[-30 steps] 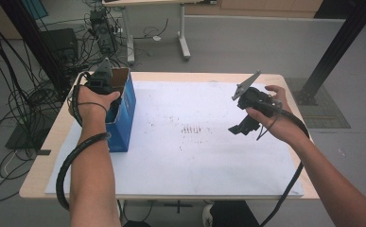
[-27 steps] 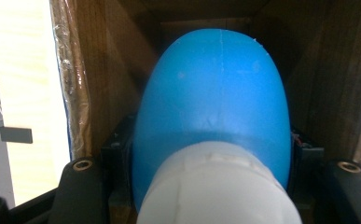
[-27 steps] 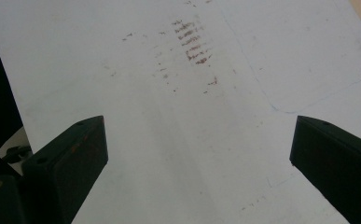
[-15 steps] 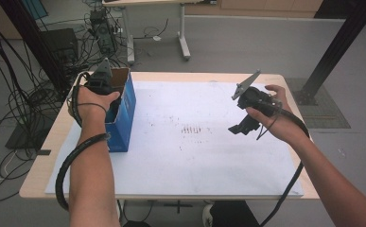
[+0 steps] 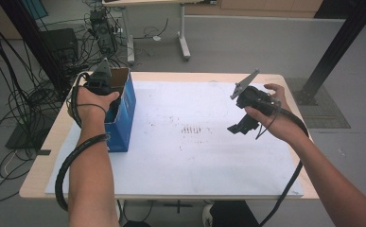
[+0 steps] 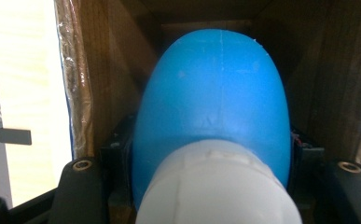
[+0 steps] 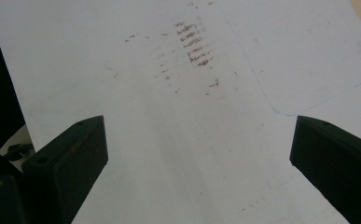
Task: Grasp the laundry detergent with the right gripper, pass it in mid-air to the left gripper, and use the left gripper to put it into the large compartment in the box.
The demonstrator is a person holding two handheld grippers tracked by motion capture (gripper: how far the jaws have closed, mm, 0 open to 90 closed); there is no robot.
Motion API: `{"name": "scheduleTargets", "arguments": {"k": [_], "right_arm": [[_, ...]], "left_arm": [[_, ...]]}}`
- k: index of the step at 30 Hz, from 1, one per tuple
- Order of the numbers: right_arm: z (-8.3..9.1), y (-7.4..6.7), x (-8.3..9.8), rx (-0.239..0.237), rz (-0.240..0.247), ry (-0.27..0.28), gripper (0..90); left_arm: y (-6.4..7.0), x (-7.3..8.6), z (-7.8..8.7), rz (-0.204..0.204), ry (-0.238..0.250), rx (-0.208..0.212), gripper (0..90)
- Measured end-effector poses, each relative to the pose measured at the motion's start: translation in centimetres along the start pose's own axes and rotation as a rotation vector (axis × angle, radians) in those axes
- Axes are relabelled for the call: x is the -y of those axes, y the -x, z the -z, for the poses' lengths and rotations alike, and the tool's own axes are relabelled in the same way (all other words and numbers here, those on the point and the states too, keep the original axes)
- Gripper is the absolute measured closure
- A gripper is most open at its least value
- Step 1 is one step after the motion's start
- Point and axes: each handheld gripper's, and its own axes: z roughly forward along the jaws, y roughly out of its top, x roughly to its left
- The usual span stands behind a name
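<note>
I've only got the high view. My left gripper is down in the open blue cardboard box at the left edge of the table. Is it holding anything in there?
Observer: Yes. In the left gripper view, the left gripper has its jaws closed on a smooth, rounded blue and white plastic object, inside the brown inner walls of the blue cardboard box.
Operator: And the right gripper, jaws open or shut?
Observer: Open. In the right gripper view, the right gripper has its black jaws wide apart with nothing between them. They are aimed at the smudged white paper sheet.
</note>
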Motion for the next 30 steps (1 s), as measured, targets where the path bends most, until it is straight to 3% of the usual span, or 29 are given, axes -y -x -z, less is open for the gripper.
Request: {"name": "scheduleTargets", "arguments": {"k": [30], "right_arm": [[0.37,0.08,0.17,0.005,-0.005,0.010,4.1]], "left_arm": [[0.31,0.03,0.08,-0.008,0.006,-0.002,36.5]]}}
